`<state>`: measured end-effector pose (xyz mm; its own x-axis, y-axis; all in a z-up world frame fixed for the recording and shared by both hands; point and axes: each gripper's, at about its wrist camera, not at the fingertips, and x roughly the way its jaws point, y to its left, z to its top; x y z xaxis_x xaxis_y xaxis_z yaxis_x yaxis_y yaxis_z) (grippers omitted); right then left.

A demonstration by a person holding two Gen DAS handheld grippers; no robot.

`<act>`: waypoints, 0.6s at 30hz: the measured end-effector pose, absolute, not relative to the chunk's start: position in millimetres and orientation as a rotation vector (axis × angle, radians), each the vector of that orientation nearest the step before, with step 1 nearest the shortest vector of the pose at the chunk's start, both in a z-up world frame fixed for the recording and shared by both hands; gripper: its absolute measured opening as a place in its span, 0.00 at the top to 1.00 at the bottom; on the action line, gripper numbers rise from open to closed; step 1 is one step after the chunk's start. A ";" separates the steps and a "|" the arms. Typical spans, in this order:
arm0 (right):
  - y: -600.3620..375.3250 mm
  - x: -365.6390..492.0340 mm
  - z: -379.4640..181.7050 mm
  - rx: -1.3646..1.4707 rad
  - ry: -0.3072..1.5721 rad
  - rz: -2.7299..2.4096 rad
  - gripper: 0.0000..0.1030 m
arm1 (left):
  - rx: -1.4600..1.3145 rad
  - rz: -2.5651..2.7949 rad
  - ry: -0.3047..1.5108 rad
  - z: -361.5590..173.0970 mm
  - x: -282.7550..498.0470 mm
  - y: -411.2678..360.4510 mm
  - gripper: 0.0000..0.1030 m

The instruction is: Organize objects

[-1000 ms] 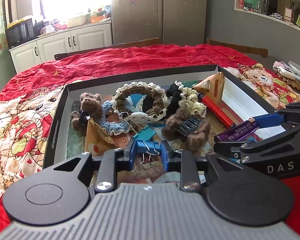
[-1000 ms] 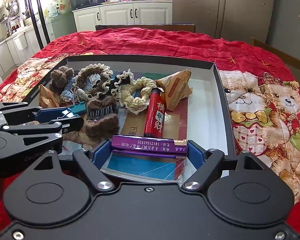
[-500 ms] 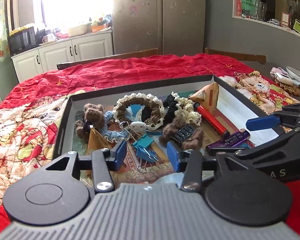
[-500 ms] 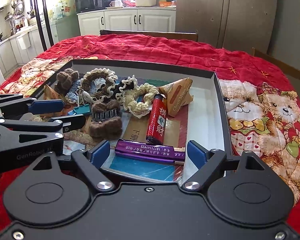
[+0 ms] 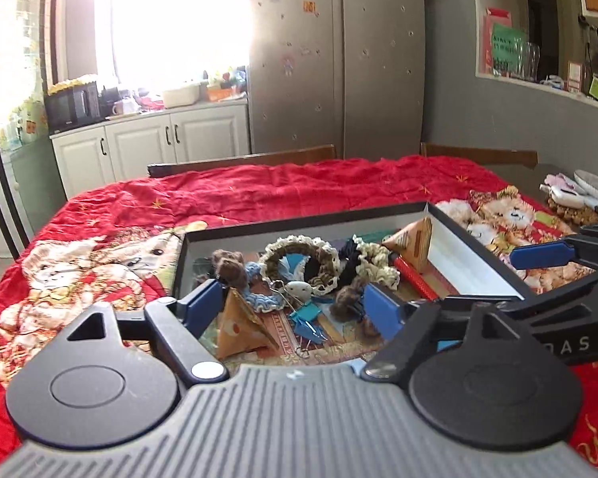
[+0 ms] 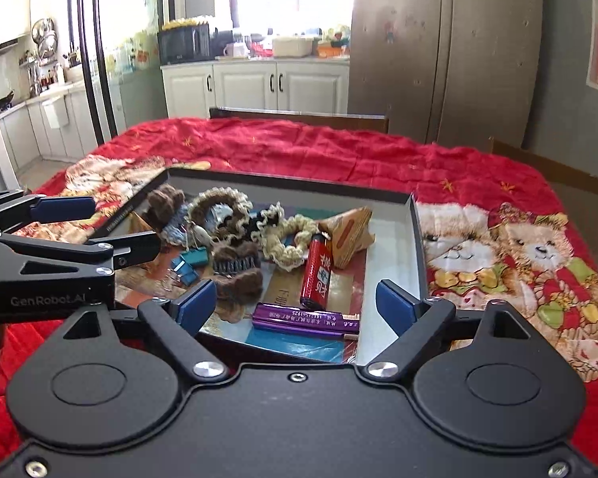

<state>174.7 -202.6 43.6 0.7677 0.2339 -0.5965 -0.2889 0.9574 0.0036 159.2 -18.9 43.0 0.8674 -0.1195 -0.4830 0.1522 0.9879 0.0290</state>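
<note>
A black-rimmed box point(image 5: 299, 218) point(image 6: 291, 177) on the red quilt holds small items: crocheted scrunchies point(image 6: 219, 207), brown fuzzy hair clips point(image 6: 235, 267), blue binder clips point(image 5: 305, 318) point(image 6: 187, 265), tan triangular packets point(image 5: 239, 328) point(image 6: 349, 235), a red lighter point(image 6: 318, 275) and a purple lighter point(image 6: 305, 316). My left gripper point(image 5: 295, 304) is open and empty above the box's near left part. My right gripper point(image 6: 295, 304) is open and empty above the purple lighter at the box's near edge.
The red quilt with teddy-bear print point(image 6: 518, 247) covers the table. Wooden chair backs point(image 6: 299, 115) stand behind it. Some small objects point(image 5: 578, 195) lie at the table's far right. Kitchen cabinets point(image 5: 151, 143) and a fridge are beyond.
My left gripper opened, let go of the blue binder clip and rose back. My right gripper let the purple lighter down into the box and also pulled up and back.
</note>
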 end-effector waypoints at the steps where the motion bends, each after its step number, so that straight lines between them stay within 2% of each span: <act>1: -202.5 170.2 46.0 -0.091 0.629 0.280 0.15 | 0.065 -0.137 0.494 45.9 154.7 -17.8 0.14; 9: -203.7 134.6 59.2 -0.099 0.600 0.268 0.14 | 0.042 -0.097 0.464 60.7 116.4 -8.3 0.00; 18: -216.2 93.6 66.3 -0.059 0.557 0.243 0.13 | -0.001 -0.072 0.494 65.2 76.9 5.9 0.00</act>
<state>93.6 -216.2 66.3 0.8212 0.2126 -0.5296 -0.2445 0.9696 0.0101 76.9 5.9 65.2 0.8778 -0.0688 -0.4741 0.0684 0.9975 -0.0180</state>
